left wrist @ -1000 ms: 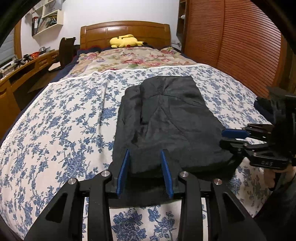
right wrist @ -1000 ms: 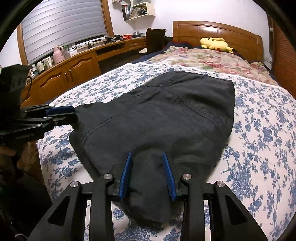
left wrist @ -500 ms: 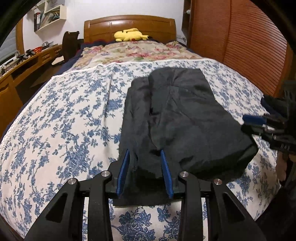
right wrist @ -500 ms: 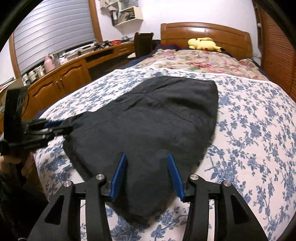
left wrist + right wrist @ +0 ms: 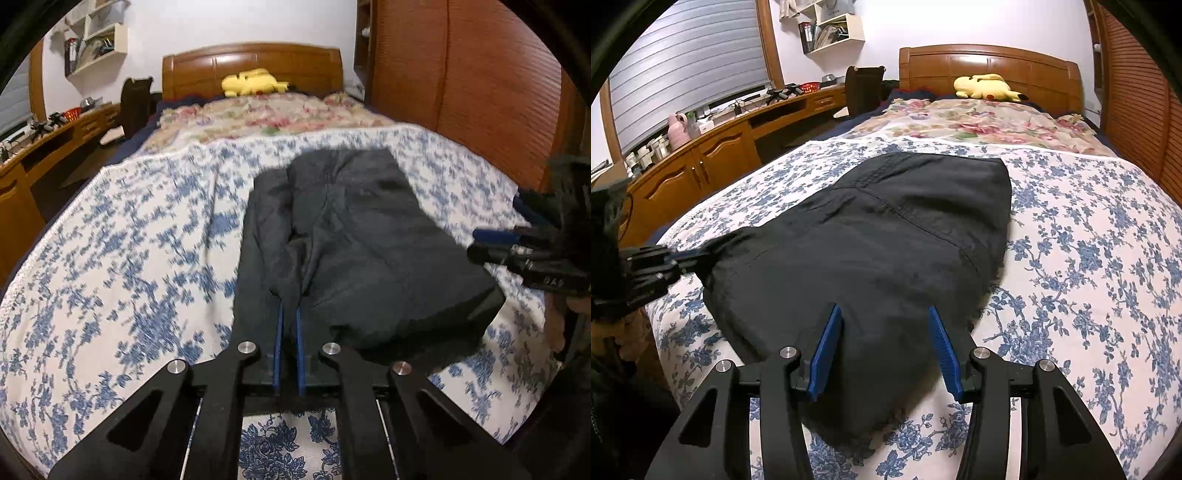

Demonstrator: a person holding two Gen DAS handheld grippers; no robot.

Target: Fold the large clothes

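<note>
Garment [image 5: 369, 251] runs lengthwise up frame centre; left gripper [image 5: 289, 314] pinches its near hem, right gripper [image 5: 884, 321] released.

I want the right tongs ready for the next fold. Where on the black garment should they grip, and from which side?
Probably the near hem of the black folded garment, coming from the foot of the bed. That edge lies between the open right tongs, bulging off the blue floral bedspread. The left tongs already pinch the same near edge further left.
</note>
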